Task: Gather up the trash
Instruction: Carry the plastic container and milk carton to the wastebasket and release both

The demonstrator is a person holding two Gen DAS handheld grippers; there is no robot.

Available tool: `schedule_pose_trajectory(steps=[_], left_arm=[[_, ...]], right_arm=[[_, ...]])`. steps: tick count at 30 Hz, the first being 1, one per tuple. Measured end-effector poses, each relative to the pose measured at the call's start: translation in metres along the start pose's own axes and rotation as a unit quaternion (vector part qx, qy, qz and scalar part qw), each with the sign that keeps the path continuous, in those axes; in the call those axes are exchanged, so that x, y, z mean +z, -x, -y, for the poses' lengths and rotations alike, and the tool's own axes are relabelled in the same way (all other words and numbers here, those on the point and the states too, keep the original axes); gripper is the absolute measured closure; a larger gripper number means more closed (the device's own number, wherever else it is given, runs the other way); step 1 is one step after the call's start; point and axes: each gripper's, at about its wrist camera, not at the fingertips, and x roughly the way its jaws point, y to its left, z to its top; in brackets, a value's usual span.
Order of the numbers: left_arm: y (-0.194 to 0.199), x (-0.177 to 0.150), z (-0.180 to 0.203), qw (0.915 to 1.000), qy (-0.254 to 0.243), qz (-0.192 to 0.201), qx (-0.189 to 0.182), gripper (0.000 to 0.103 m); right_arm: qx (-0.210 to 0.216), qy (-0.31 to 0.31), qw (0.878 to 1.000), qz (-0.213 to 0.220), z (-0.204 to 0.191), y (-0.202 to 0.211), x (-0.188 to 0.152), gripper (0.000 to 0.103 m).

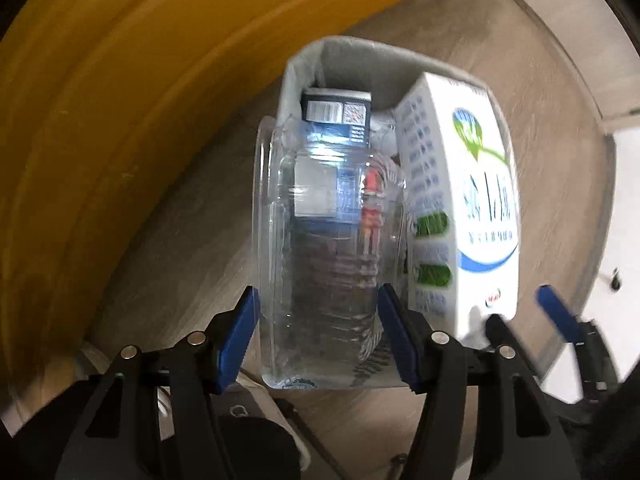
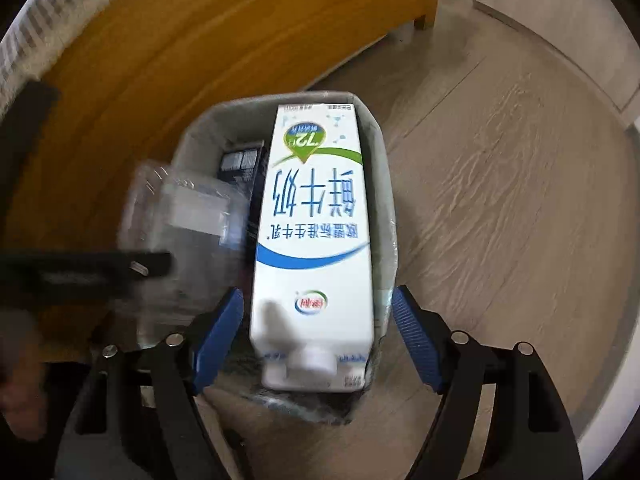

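The left gripper [image 1: 318, 336] clamps a clear, ribbed plastic container [image 1: 328, 248] between its blue ridged pads, over the lined grey trash bin [image 1: 352, 54]. The right gripper [image 2: 318, 338] stands wide, its pads off the white milk carton [image 2: 314, 236], which sits cap-end up in the bin beside a dark box [image 2: 240, 164]. Wood-grain floor [image 2: 500, 200] and an orange wooden panel [image 2: 200, 60] surround it.
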Motion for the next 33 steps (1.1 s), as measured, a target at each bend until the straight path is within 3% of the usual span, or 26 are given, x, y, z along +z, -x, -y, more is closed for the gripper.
schedule_pose_trajectory(steps=[2, 4, 7, 9, 12, 17, 22, 25, 29, 33], left_arm=[[-0.005, -0.003, 0.008, 0.9997, -0.026, 0.002, 0.006, 0.044], [-0.010, -0.003, 0.012, 0.9993, -0.037, -0.004, 0.010, 0.042], [-0.009, -0.002, 0.008, 0.9992, -0.025, -0.027, -0.017, 0.039], [0.000, -0.001, -0.001, 0.9986, -0.001, -0.034, -0.040, 0.033], [0.013, -0.001, -0.015, 0.9968, 0.034, -0.034, -0.064, 0.033], [0.045, -0.016, -0.032, 0.9964, 0.051, -0.015, -0.066, 0.032], [0.074, -0.024, -0.033, 0.9971, 0.057, 0.013, -0.050, 0.032], [0.110, -0.040, -0.040, 0.9949, 0.074, 0.042, -0.055, 0.032], [0.159, -0.057, -0.047, 0.9882, 0.076, 0.109, -0.076, 0.032], [0.215, -0.081, -0.069, 0.9807, 0.075, 0.171, -0.058, 0.032]], right_arm=[[-0.009, -0.014, 1.000, -0.012, 0.005, -0.001, 0.000, 0.034], [-0.007, -0.020, 0.999, -0.039, 0.008, -0.013, -0.002, 0.069], [-0.002, -0.027, 0.998, -0.059, 0.015, -0.022, -0.006, 0.073], [0.000, -0.023, 0.998, -0.064, 0.014, -0.023, -0.007, 0.073], [-0.001, -0.021, 0.997, -0.072, 0.013, -0.025, -0.004, 0.073], [-0.018, -0.019, 0.996, -0.086, 0.009, -0.019, 0.000, 0.073], [-0.027, -0.022, 0.997, -0.068, 0.009, 0.006, 0.000, 0.050], [-0.042, -0.016, 0.998, -0.054, 0.010, 0.024, -0.001, 0.043], [-0.054, -0.013, 0.998, -0.016, 0.008, 0.062, 0.002, 0.041], [-0.058, 0.013, 0.997, 0.038, -0.013, 0.105, 0.019, 0.036]])
